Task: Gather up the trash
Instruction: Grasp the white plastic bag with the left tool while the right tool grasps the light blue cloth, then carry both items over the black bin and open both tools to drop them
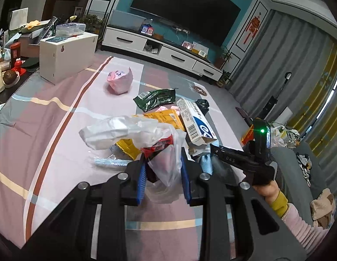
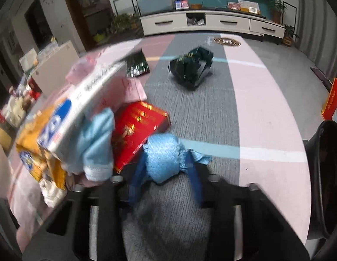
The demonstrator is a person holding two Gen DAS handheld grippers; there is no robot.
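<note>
Table (image 1: 48,117) under a pink-and-grey striped cloth; TV and white cabinet (image 1: 159,50) behind. Left gripper (image 1: 163,169) clenched on a clear plastic bag (image 1: 166,165) above the litter pile. Right gripper (image 2: 166,167) grasping a crumpled blue wrapper (image 2: 164,156), beside a red box (image 2: 135,130).

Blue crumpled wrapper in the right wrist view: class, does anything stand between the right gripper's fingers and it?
Nothing visible does. The blue crumpled wrapper sits directly between the right gripper fingers; the red box lies beside it, outside them.
</note>
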